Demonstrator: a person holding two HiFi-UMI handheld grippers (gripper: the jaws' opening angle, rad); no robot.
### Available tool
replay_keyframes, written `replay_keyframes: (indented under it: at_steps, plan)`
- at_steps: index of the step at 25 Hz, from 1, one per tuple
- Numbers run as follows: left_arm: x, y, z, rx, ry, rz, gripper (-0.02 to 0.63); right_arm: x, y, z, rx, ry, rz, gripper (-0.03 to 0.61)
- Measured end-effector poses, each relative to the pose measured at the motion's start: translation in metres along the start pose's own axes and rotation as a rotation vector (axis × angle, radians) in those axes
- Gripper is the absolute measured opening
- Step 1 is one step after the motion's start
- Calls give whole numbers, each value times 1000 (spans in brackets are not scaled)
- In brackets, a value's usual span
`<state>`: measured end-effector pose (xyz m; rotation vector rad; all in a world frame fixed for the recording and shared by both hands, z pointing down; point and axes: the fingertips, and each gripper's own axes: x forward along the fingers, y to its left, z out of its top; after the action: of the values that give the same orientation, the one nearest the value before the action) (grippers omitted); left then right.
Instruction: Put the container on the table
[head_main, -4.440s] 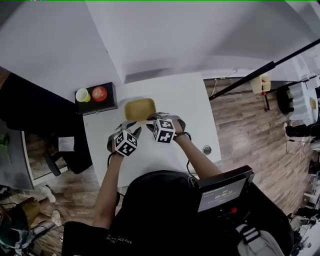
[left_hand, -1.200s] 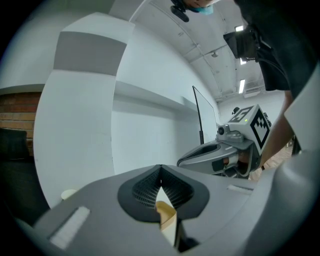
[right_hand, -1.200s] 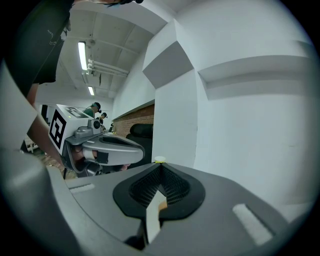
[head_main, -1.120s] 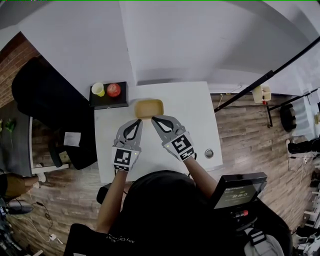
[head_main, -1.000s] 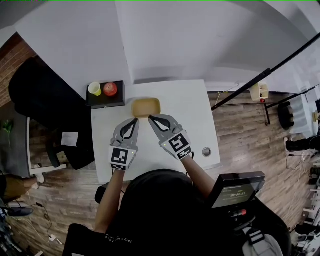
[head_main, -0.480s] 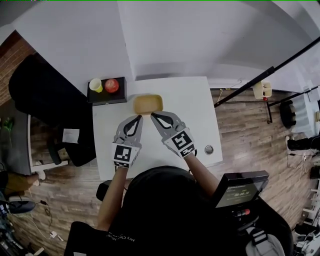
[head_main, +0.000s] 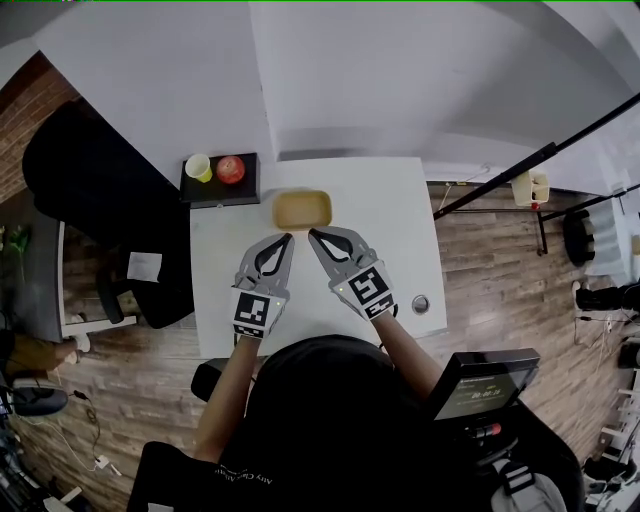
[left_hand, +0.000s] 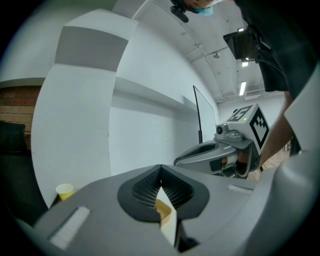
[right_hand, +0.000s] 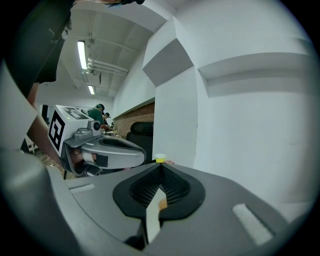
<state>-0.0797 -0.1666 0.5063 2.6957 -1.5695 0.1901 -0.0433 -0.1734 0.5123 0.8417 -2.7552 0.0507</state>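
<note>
Head view, looking steeply down on a white table (head_main: 385, 225).

Just off the table's far-left corner sits a dark stand (head_main: 220, 193) carrying a yellow cup (head_main: 198, 166) and a red fruit (head_main: 231, 168), possibly an apple; it is too small to be sure.

Over the table's middle, your left gripper (head_main: 287, 240) points toward the table's far edge. Its jaws are pressed together with nothing pinched between them.

The container (head_main: 301, 210), a shallow tan tray with rounded corners, rests on the table close to the middle of its far edge. It lies just beyond both gripper tips and is not held. Judged from this, the placing looks done.

Your right gripper (head_main: 314, 236) is over the table's middle too, beside the left one. Its jaws are likewise closed and empty.

The container looks light, stiff and thin-walled, with a smooth rim that could slip. If you lift it again, pinch one side wall over the rim, or take opposite rims with both grippers, and keep it level.
</note>
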Motion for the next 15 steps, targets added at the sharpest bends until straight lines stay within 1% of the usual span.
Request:
replay_keyframes:
  at_steps: [11,15]
  plan:
    - [-5,1,-10,-3,28,-4,2,2,3,0,-11,3,8,14]
    - [-7,0,-13,0,36,-7,2,2,5,-2,1,5,11,14]
